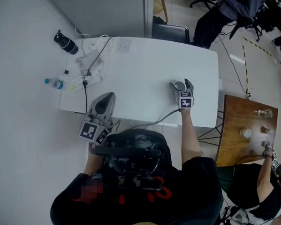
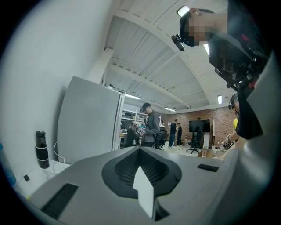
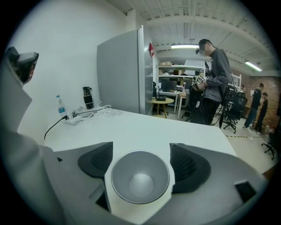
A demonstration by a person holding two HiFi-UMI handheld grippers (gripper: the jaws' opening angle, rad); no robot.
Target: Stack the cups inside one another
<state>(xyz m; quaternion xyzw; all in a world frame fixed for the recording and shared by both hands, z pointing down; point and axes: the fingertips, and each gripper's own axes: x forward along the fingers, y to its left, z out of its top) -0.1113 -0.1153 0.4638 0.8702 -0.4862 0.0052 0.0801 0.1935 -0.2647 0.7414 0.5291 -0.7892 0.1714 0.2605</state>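
Right hand-held gripper (image 3: 140, 153) clamps smooth grey conical cup (image 3: 140, 181); left hand-held gripper (image 2: 139, 151) closed, empty.

Bright, even indoor light, ceiling lamp (image 3: 184, 46) glowing at 1 o'clock in right gripper view, white worktop (image 1: 142, 77) nearly washed out, shadows faint, fisheye bending and black corners in both gripper views, near fingers (image 3: 189, 169) soft-focused.
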